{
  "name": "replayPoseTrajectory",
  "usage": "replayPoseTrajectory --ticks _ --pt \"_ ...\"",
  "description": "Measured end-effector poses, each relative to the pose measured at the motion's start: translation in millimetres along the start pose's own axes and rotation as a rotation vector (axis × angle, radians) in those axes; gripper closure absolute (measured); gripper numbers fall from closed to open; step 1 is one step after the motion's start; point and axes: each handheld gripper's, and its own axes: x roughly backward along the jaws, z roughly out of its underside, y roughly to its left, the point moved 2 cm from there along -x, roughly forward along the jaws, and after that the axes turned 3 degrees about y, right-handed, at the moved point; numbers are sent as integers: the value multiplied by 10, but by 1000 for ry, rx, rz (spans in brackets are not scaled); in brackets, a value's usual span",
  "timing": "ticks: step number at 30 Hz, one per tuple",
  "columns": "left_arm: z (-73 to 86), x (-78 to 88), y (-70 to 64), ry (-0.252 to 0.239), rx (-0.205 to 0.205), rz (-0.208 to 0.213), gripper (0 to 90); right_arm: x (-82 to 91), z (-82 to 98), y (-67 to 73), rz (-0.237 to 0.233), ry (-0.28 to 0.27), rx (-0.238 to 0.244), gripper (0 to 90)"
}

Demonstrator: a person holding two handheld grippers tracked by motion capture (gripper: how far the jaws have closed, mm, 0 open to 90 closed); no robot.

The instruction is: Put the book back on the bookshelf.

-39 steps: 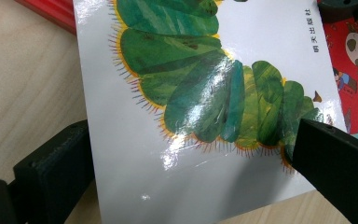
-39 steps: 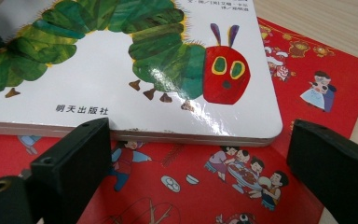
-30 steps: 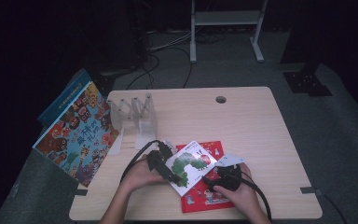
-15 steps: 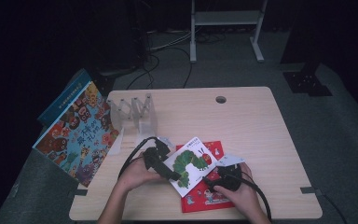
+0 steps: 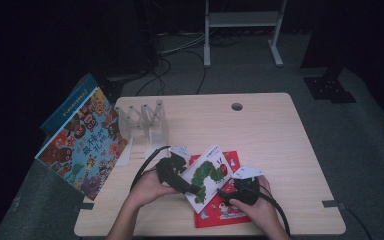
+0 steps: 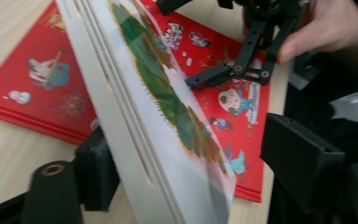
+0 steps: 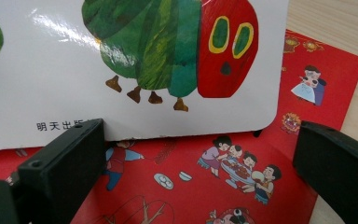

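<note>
High view: My left hand-held gripper [image 5: 192, 187] reaches to the near-left edge of the caterpillar book [image 5: 211, 175], which is raised at a tilt over the red book [image 5: 226, 212] lying flat at the near middle of the bench [image 5: 280, 145]. My right hand-held gripper [image 5: 230, 192] sits just right of the caterpillar book, above the red book. A clear rack [image 5: 145, 122] stands on the far left of the bench. A large picture book [image 5: 82, 145] leans off the left edge; its cover writing is too small to read.

Left gripper view: The caterpillar book [image 6: 168, 116] stands between my left jaws, page edges toward the camera. The jaws have just been closing; the left pad touches the book's back, while the right pad stands apart from the cover, so the book is not clamped. My right hand-held gripper [image 6: 205, 81] shows beyond, over the red book [image 6: 42, 79].

Right gripper view: My right jaws stand wide apart with nothing pressed between them. The caterpillar book [image 7: 135, 60] overhangs the left jaw; its cover reads "明天出版". The red book [image 7: 242, 186] lies beneath.
</note>
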Motion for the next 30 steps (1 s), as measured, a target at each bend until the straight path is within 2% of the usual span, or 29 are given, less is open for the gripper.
replayPoseTrajectory --ticks 4,10,16,19,24,30 --pt "6 17 -2 4 4 -36 374 1 6 -2 1 -4 3 17" --pt "26 13 3 25 9 -22 519 1 8 -2 1 -6 3 17" --pt "4 -37 -32 41 -2 0 591 1 8 -1 2 -6 2 18" --pt "-12 -33 -44 41 -6 -10 607 1 8 0 1 -6 1 18" --pt "-33 3 -8 31 0 -35 641 1 8 0 2 -6 2 18" --pt "-82 86 2 33 -13 -120 704 1 7 0 2 -7 1 18"
